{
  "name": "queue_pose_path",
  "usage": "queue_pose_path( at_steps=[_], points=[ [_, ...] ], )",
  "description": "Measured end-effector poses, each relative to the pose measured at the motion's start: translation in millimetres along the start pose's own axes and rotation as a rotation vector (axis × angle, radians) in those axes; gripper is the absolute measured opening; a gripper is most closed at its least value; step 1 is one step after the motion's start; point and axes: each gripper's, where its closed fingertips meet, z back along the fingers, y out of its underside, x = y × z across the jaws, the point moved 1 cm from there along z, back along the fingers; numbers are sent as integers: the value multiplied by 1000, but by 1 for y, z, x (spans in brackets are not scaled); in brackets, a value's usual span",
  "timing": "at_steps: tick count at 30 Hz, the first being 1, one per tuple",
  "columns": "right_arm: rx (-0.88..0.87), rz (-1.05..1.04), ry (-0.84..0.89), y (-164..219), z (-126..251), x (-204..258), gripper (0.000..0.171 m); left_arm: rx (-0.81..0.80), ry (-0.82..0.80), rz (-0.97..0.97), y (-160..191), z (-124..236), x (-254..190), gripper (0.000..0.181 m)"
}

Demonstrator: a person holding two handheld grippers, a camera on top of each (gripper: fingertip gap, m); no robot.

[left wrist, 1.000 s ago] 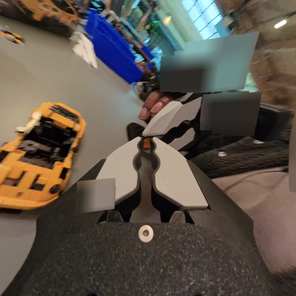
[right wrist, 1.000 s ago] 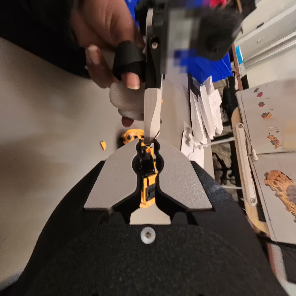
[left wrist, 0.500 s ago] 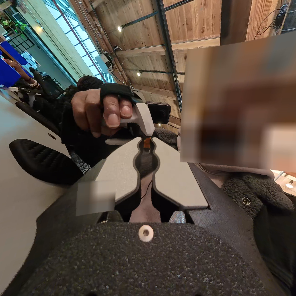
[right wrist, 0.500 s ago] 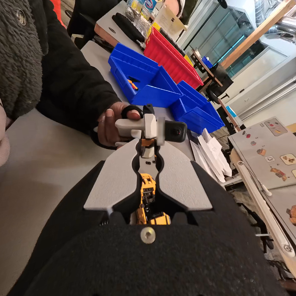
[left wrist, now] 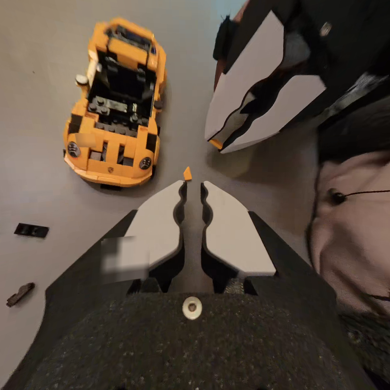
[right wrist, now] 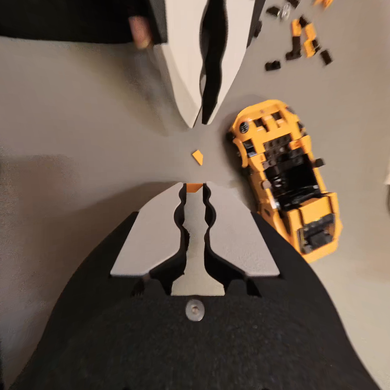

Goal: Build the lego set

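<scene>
The orange lego car (left wrist: pixel 114 105), partly built with an open black interior, stands on the grey table; it also shows in the right wrist view (right wrist: pixel 285 179). A small orange wedge piece (left wrist: pixel 187 174) lies on the table just ahead of my left gripper (left wrist: pixel 193 183), which is open and empty. My right gripper (right wrist: pixel 194 185) is shut on a flat orange piece (right wrist: pixel 194 187) and hovers just short of the same wedge (right wrist: pixel 198 157). Each gripper shows in the other's view: the right one (left wrist: pixel 217 145) with its orange piece, and the left one (right wrist: pixel 198 124) pointing down at the table.
Several loose black and orange pieces (right wrist: pixel 301 42) lie beyond the car. Two black pieces (left wrist: pixel 31 231) (left wrist: pixel 20 294) lie at the left of the table. A person's pink and black clothing (left wrist: pixel 348 232) fills the right side.
Both grippers swung from facing each other in the air down to the table. The orange piece passed from the left gripper to the right, and the left has opened.
</scene>
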Motion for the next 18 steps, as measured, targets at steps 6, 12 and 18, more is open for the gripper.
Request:
queue_pose_path(
  at_steps=[6, 12, 18],
  points=[
    [49, -137, -36, 5, -17, 2, 14, 112, -58, -93, 5, -22, 5, 15],
    [76, -164, -44, 6, -25, 2, 14, 144, -8, -117, 8, -29, -3, 21],
    [89, -151, -52, 3, -27, 0, 15, 151, 50, -141, 10, -33, -17, 23]
  ],
)
